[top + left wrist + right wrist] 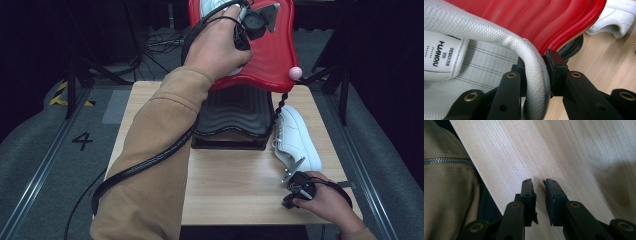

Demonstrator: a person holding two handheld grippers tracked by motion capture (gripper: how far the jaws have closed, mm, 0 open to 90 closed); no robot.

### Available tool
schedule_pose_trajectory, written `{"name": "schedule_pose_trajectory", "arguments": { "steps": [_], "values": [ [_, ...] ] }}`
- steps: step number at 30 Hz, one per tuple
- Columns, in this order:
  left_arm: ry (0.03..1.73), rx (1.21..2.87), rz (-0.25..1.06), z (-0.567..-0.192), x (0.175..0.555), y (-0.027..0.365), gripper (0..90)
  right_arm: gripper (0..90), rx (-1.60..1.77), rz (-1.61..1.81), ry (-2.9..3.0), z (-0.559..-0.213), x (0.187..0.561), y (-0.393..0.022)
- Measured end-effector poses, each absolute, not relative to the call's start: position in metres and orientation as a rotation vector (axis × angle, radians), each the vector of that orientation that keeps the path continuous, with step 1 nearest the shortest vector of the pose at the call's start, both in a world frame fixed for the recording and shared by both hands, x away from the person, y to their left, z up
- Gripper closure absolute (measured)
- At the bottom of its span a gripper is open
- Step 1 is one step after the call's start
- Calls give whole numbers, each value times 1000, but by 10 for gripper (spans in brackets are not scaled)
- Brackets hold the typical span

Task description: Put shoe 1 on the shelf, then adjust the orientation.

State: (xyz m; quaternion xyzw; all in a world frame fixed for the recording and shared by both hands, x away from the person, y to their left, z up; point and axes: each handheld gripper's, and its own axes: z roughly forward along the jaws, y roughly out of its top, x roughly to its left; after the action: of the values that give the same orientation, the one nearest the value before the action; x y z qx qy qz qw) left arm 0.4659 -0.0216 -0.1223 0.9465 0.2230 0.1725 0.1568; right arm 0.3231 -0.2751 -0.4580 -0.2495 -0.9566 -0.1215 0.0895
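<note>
We're looking down on the pale wooden tabletop (235,175), and the left gripper (252,20) is up high at the far end, over the glossy red wavy-edged plastic lid (272,55) raised above the black ribbed plastic box (235,120). In the left gripper view its fingers (556,72) are clamped on the padded collar of a white mesh-lined sneaker (531,75), one finger inside the shoe, one outside, right against the red lid's rim. Tight quarters there: the collar sits just beside the lid's stepped edge.

We can read a label on the tongue (441,53) of that shoe: "HUANQIU" in bold, with "DESIGN FOR YOU" beside it.

A second white leather sneaker (295,140) lies on the tabletop just right of the black box, close to the right edge. The lid's pink ball knob (295,73) hangs above it, a twisted black cord (279,107) running down from it.

At the near right, the right gripper (292,182) rests low, just beside that sneaker's heel. In the right gripper view its fingers (527,192) stand slightly apart with nothing between them, pointing over bare wood. Plenty of free tabletop in the near middle. A tan zip-up jacket sleeve (446,190) borders the tabletop's near edge.

On the grey floor to the left, a painted "4" (82,140).
</note>
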Motion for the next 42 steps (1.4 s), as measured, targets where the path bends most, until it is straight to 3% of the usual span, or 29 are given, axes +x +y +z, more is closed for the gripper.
{"name": "schedule_pose_trajectory", "arguments": {
  "steps": [6, 13, 21, 35, 42],
  "values": [
    [647, 2699, 489, -121, 466, -19, 717, 767, -743, -360, -2846, -458, 323, -275],
    [668, 2672, 489, -120, 466, -18, 554, 764, -741, -363, -2844, -457, 322, -275],
    [654, 2639, 511, -104, 459, -13, 497, 761, -720, -356, -2868, -456, 323, -276],
    [481, 2567, 568, -68, 404, -2, 521, 759, -723, -351, -2855, -456, 322, -271],
    [343, 2602, 415, -95, 376, 0, 532, 759, -727, -350, -2857, -457, 322, -270]
  ]
}}
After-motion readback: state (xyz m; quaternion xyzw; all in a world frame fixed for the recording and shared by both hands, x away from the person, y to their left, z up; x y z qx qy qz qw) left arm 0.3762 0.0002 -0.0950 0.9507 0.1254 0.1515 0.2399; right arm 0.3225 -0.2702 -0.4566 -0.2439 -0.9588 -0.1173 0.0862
